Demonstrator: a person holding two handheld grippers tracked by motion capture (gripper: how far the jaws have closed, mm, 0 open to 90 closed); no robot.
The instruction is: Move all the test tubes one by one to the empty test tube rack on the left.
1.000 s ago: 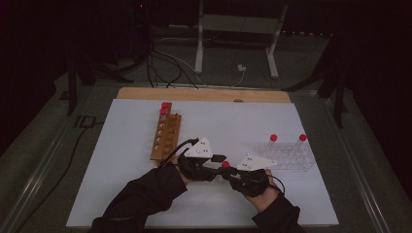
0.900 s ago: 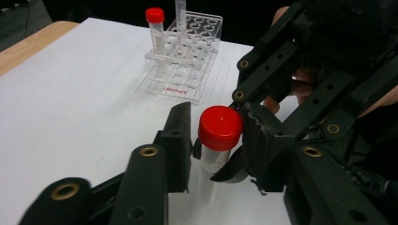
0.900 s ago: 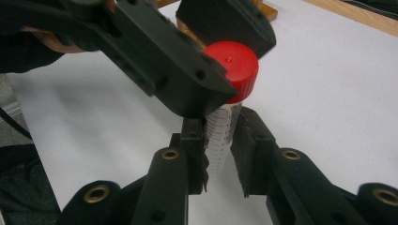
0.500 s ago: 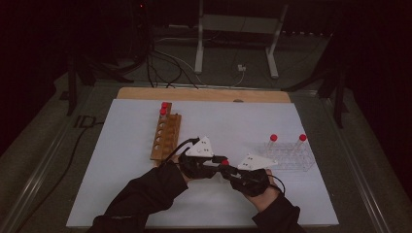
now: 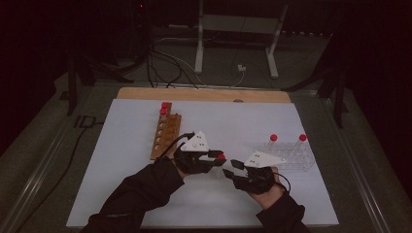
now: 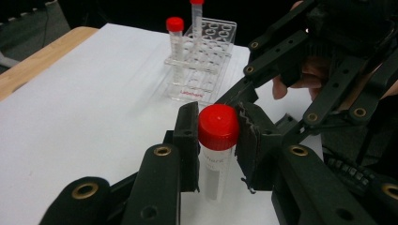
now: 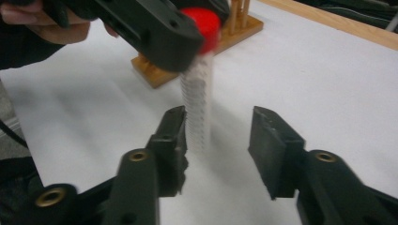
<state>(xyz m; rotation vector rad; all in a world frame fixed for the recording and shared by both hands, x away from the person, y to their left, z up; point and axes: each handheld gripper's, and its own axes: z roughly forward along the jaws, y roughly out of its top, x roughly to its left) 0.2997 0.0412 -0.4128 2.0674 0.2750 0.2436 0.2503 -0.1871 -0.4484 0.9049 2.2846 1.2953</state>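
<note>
Near the middle of the white mat (image 5: pixel 121 194), left gripper (image 5: pixel 221 160) clamped on a red-capped tube (image 6: pixel 217 140), pads squeezing just under the cap, tube upright above the mat. Right gripper (image 5: pixel 232 167) just right of it, jaws just opened partway, tube's lower end (image 7: pixel 197 112) beside 1 pad, not gripped. Clear rack (image 5: pixel 291 158) with 2 tubes right; wooden rack (image 5: pixel 164 138) far left.
</note>
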